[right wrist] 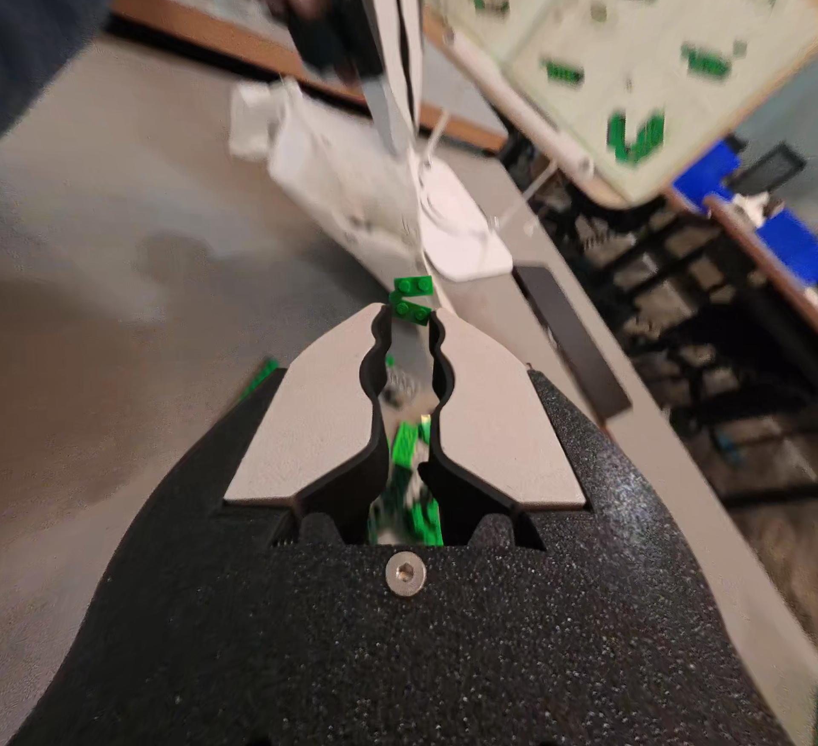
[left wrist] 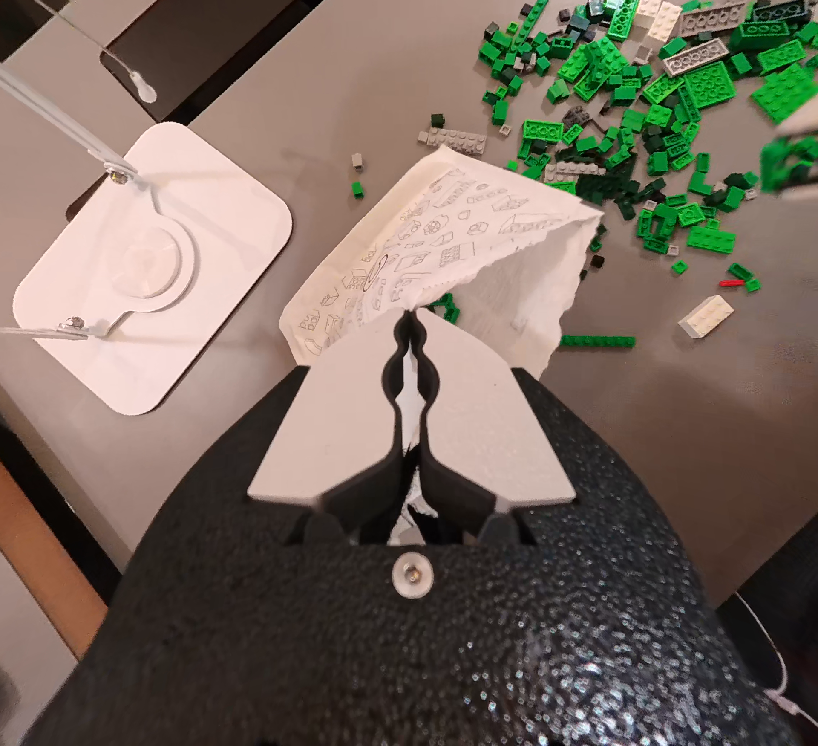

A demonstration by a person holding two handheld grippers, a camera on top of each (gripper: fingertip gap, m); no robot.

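Note:
My left gripper (left wrist: pixel 410 313) is shut on the torn edge of a white paper bag (left wrist: pixel 442 228) printed with brick outlines and holds it above the grey table (left wrist: pixel 354 60). A small green brick (left wrist: pixel 445 306) shows under the bag. My right gripper (right wrist: pixel 410 313) is shut on a small cluster of green plates (right wrist: pixel 411 304) at its tips. In the blurred right wrist view, the left gripper (right wrist: pixel 394 60) hangs from above with the bag (right wrist: pixel 336 175). The right gripper's green load (left wrist: pixel 788 162) shows blurred at the right edge of the left wrist view.
A wide pile of loose green, grey and white bricks (left wrist: pixel 664 82) covers the table's far right. A white stand base (left wrist: pixel 146 264) with metal arms sits at the left and also shows in the right wrist view (right wrist: pixel 460 233). A building-guide sheet (right wrist: pixel 619 38) hangs above it. My right fingertips sit around 15 centimetres from my left ones. The white stand base (left wrist: pixel 146 264) lies around 25 centimetres away from my left fingertips. Seen from the right wrist view (right wrist: pixel 444 208) as well.

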